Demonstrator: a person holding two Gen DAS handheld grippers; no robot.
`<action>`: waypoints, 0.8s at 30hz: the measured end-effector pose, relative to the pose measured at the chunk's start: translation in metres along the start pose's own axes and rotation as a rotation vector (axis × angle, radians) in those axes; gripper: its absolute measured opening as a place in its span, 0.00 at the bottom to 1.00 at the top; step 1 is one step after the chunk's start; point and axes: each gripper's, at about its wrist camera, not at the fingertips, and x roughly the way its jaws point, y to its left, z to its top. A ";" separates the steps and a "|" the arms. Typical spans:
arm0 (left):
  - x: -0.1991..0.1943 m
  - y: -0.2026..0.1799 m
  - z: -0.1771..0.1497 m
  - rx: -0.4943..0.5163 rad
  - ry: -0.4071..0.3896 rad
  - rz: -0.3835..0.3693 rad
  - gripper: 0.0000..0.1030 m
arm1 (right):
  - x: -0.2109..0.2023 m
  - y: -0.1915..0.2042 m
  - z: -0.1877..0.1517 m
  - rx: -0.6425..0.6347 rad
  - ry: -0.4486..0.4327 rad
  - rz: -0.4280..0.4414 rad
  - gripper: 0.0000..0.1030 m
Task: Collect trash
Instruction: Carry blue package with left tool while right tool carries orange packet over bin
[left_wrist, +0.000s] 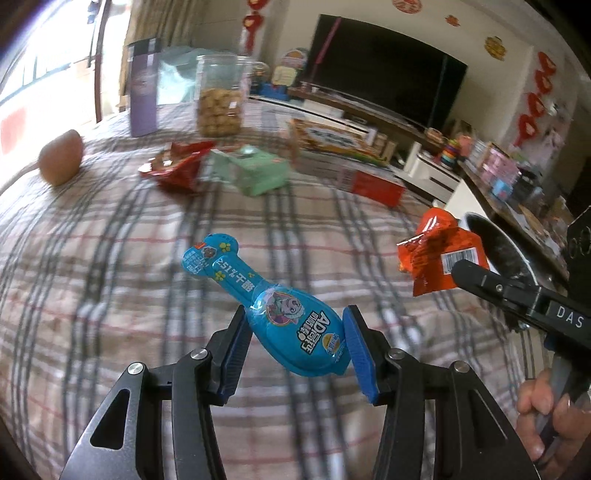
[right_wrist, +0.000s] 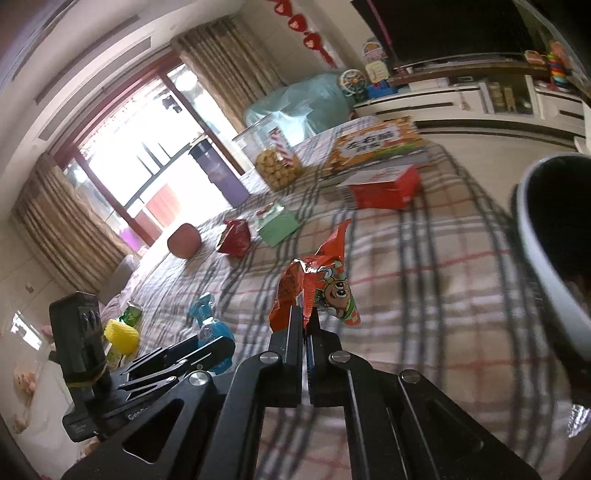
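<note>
My left gripper (left_wrist: 295, 326) holds a blue plastic snack package (left_wrist: 273, 295) between its blue pads, above the plaid tablecloth (left_wrist: 110, 277). The package also shows in the right wrist view (right_wrist: 210, 325). My right gripper (right_wrist: 306, 314) is shut on an orange snack wrapper (right_wrist: 317, 280), held above the table; in the left wrist view the wrapper (left_wrist: 439, 254) hangs beside a dark trash bin (left_wrist: 495, 247). The bin's grey rim (right_wrist: 543, 273) is close on the right. A red crumpled wrapper (left_wrist: 177, 166) lies farther back on the table.
On the table stand a cookie jar (left_wrist: 219, 99), a purple box (left_wrist: 142, 88), a green box (left_wrist: 255, 170), a red box (left_wrist: 373, 181), a picture book (left_wrist: 332, 136) and a brown round object (left_wrist: 61, 157). A TV (left_wrist: 384, 66) stands beyond.
</note>
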 end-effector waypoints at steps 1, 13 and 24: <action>0.001 -0.007 0.000 0.013 0.001 -0.010 0.47 | -0.005 -0.004 0.000 0.005 -0.009 -0.007 0.01; 0.018 -0.059 0.009 0.102 0.012 -0.077 0.47 | -0.052 -0.037 -0.001 0.033 -0.078 -0.074 0.01; 0.031 -0.104 0.024 0.175 0.003 -0.134 0.47 | -0.092 -0.070 0.005 0.079 -0.143 -0.132 0.01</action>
